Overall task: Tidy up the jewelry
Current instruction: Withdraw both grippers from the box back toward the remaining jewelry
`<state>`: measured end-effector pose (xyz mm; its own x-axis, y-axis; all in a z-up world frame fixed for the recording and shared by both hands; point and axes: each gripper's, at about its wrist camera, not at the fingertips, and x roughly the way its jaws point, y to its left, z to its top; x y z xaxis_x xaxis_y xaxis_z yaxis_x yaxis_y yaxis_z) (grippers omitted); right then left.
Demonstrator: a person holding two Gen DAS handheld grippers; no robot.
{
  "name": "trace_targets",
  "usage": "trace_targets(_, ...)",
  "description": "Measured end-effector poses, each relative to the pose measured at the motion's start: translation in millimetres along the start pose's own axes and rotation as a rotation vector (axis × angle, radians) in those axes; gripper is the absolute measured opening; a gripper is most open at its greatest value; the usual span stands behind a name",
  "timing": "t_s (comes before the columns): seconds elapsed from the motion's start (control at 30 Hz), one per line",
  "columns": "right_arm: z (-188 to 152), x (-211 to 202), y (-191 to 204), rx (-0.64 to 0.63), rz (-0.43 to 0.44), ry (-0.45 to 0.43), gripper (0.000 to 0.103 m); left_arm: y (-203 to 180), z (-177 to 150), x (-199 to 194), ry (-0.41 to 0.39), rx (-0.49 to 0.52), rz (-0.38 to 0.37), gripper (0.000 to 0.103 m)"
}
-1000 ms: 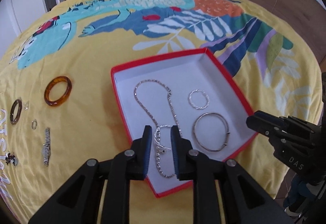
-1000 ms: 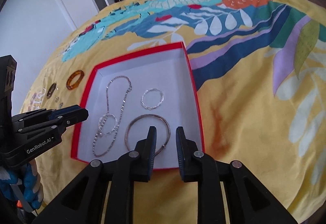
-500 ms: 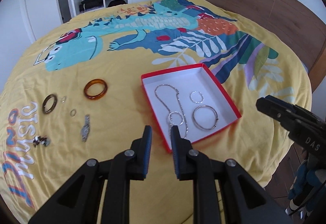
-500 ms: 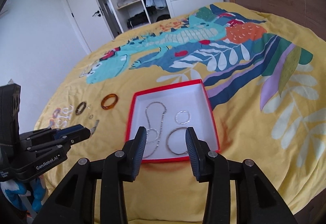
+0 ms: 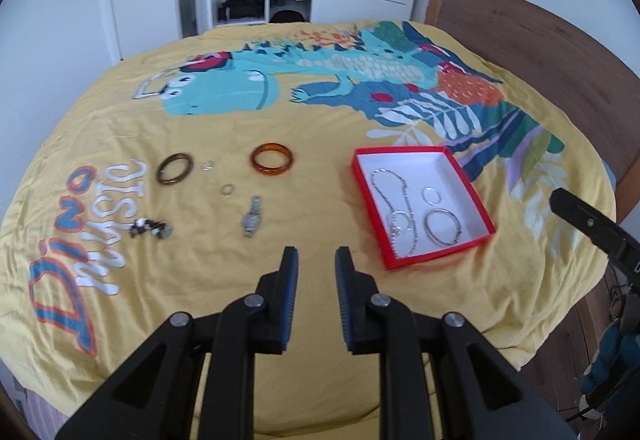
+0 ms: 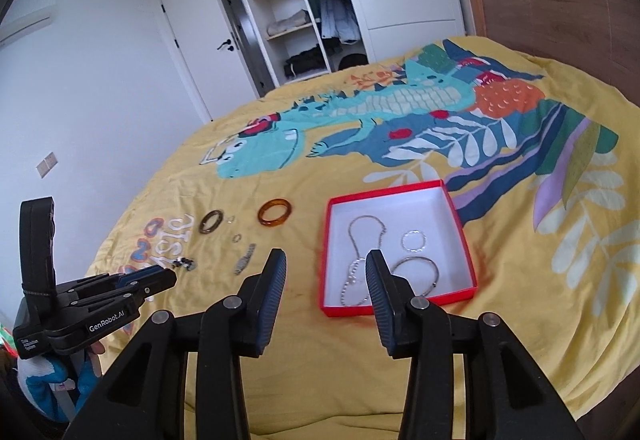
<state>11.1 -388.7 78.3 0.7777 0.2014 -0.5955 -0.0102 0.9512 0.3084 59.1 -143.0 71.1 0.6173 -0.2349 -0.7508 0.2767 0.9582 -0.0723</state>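
A red box with a white inside [image 5: 464,176] [image 6: 456,216] lies on the yellow bedspread. It holds a silver chain [image 5: 394,200], a small ring [image 5: 431,196] and a silver bangle [image 5: 441,227]. On the spread to its left lie an amber bangle [image 5: 272,159] [image 6: 274,212], a dark bangle [image 5: 175,168], two small rings [image 5: 227,190], a watch [image 5: 252,220] and a beaded piece [image 5: 150,228]. My left gripper [image 5: 316,260] is open and empty, high above the near edge. My right gripper [image 6: 325,264] is open wider and empty, also high.
The bed carries a dinosaur print [image 5: 224,92]. A wooden headboard [image 5: 540,52] runs along the right. An open wardrobe [image 6: 296,8] and a door stand beyond the bed. The bed's near edge drops off below both grippers.
Both grippers have pulled back and up from the box, so the whole bed now shows. The right gripper has opened wider, the left slightly. The jewelry has not moved.
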Motion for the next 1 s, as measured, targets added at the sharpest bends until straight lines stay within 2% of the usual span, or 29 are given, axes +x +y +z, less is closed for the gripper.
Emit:
trace_targets(0.3, -4, -31, 52, -0.073, 0.059, -0.052, 0.042, 72, -22, -58, -0.077, -0.113, 0.107, 0.018)
trace_targets(0.53, -10, -59, 85, -0.115, 0.097, -0.095, 0.045, 118, -37, -104, -0.137, -0.213, 0.154, 0.02)
trace_targets(0.63, -12, -70, 94, -0.128, 0.109, -0.114, 0.046, 130, -42, -121, -0.168, -0.245, 0.173, 0.035)
trace_targets(1.0, -8, -95, 104, -0.111, 0.144, -0.174, 0.05, 144, -44, -157, -0.223, -0.264, 0.188, 0.036)
